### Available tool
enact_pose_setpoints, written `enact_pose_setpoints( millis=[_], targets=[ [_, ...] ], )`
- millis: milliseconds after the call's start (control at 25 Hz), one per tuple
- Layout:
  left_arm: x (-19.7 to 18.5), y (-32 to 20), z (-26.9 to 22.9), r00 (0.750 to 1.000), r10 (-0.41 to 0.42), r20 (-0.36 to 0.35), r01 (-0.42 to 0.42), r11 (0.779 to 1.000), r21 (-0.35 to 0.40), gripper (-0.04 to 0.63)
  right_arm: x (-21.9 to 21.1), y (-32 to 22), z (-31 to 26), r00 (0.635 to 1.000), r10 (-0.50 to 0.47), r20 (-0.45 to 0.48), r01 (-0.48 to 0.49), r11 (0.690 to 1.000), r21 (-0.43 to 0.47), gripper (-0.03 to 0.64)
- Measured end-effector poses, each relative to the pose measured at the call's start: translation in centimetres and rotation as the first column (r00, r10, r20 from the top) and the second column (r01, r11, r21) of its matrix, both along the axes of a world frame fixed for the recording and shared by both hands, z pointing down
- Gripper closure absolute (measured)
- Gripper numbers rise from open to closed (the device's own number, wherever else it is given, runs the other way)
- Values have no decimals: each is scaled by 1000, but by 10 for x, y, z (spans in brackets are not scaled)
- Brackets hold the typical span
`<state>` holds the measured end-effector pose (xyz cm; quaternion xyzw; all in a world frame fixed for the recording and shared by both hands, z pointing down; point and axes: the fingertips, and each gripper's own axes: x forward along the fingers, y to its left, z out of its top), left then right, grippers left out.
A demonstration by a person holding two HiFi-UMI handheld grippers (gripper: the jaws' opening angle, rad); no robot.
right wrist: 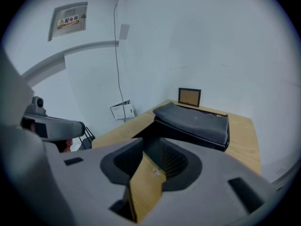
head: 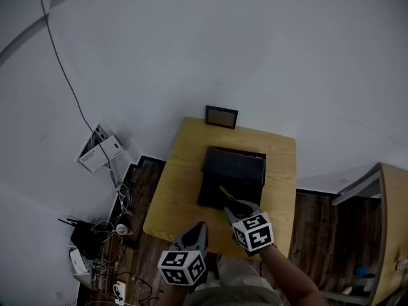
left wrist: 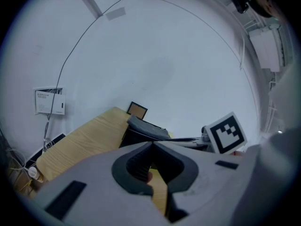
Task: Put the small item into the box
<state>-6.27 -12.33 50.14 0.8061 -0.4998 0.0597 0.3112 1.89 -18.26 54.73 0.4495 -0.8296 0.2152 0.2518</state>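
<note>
A dark box [head: 233, 171] stands in the middle of the wooden table [head: 178, 183], with a grey padded top [right wrist: 195, 119] lying on it. My right gripper [head: 231, 204] is at the box's near edge, and its jaws [right wrist: 150, 147] stand a little apart. A tiny shiny item [right wrist: 156, 172] shows in the gap by the right pad, with bare wood beside it; I cannot tell whether it is touched. My left gripper [head: 199, 227] hangs over the table's near edge, to the left of the right one. Its jaws [left wrist: 151, 147] are shut with nothing between them.
A small framed picture [head: 221, 116] leans on the wall at the table's far edge. A thin yellowish strip [head: 225, 193] lies on the box's near part. Cables and devices [head: 95, 241] clutter the floor at left, and a wooden cabinet [head: 392, 234] stands at right.
</note>
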Motion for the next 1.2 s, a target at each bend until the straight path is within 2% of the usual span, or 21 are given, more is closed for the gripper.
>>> enact_pose_setpoints(
  millis=[440,680,1200],
  targets=[
    [-7,36,-16,1000,26,1,-26,999,47,593,1,62,-52,987,91,132,-107,987,123,600],
    [-11,55,-18,999,39,7,-39,997,59,592,3,92,-76,982,101,160,-132,971,200,612],
    [-17,87,-20,999,44,14,-45,996,71,594,13,140,-99,971,112,211,-161,958,237,615]
  ],
)
